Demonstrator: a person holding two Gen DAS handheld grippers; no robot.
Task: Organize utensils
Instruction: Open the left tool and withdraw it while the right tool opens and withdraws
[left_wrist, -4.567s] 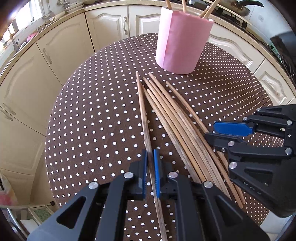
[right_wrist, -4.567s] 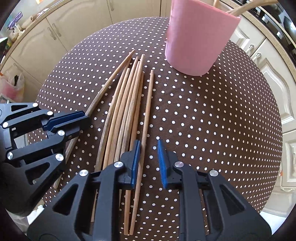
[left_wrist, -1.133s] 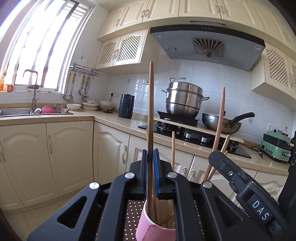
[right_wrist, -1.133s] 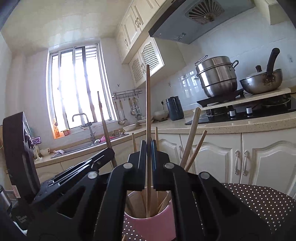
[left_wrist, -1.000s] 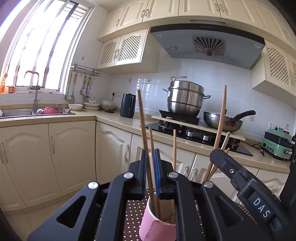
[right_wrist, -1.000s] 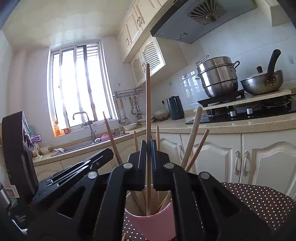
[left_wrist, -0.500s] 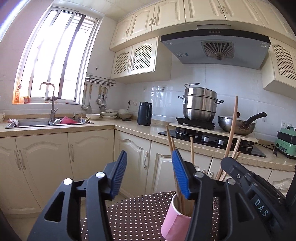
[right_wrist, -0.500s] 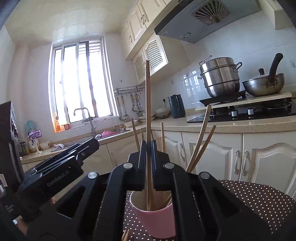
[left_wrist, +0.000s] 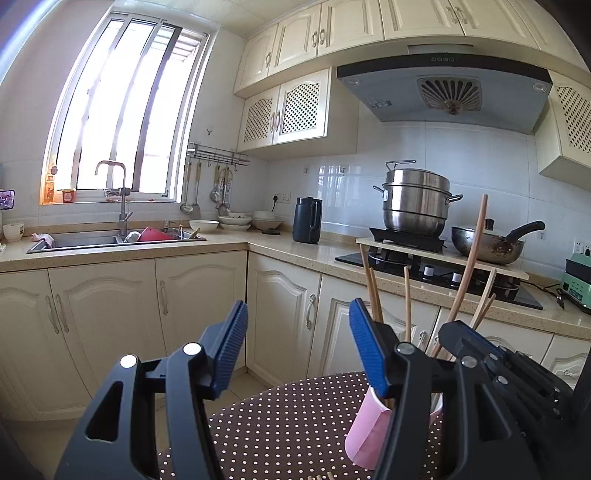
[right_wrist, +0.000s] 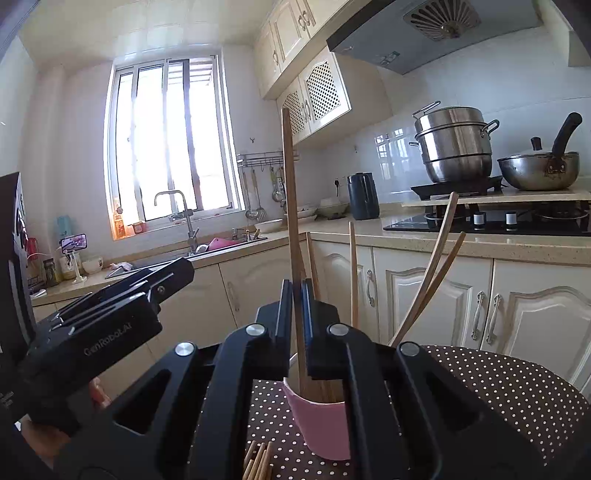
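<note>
Between right gripper (right_wrist: 296, 306) pads, upright chopstick (right_wrist: 290, 192).

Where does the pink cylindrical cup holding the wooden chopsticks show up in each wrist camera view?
Left wrist view: pink cylindrical cup sits lower right, partly hidden behind the left tongs' right finger.
Right wrist view: it sits bottom centre, directly below the shut right tongs.
Shared landmark: the stacked steel steamer pot on the stove.

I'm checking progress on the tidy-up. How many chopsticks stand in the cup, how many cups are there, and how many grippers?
Chopsticks standing in the cup: 6 (one clamped by the right gripper)
Pink cup: 1
Grippers, counting the left gripper: 2
Total: 9
</note>
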